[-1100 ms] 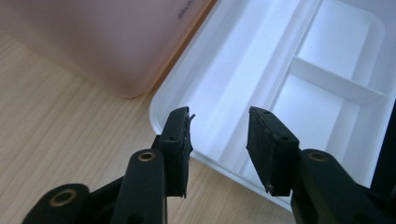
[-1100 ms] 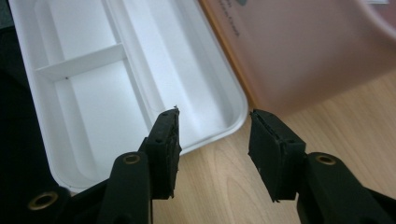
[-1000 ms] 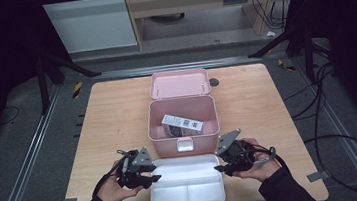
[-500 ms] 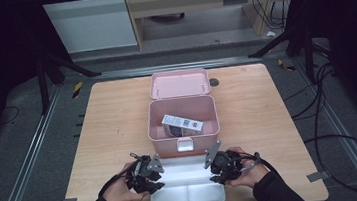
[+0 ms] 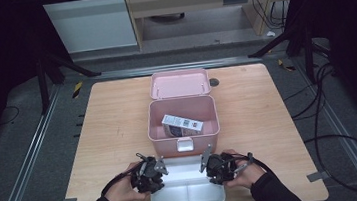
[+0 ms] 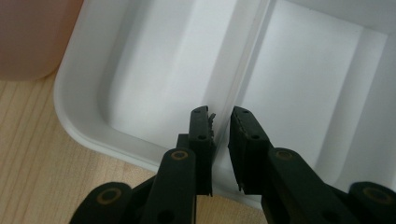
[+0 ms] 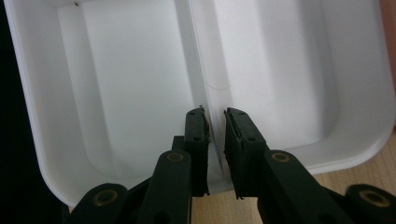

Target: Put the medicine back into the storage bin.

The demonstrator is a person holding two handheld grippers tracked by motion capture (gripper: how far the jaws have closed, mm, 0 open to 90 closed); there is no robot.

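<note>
Both tongs are closing to narrow gaps astride the tray's (image 5: 187,200) middle divider: left tongs (image 6: 219,122) at its 9 o'clock wall, right tongs (image 7: 214,122) at 3 o'clock. The tray is lying at the bench's (image 5: 109,133) 6 o'clock edge.

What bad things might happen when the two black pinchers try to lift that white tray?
1. The left gripper and right gripper each pinch only the thin middle divider of the white tray; their jaws have just been closing on it, and it may slip out.
2. If one hand lifts first, the tray could tilt.
3. The pink box stands right behind it, so the tray might bump it.
</note>
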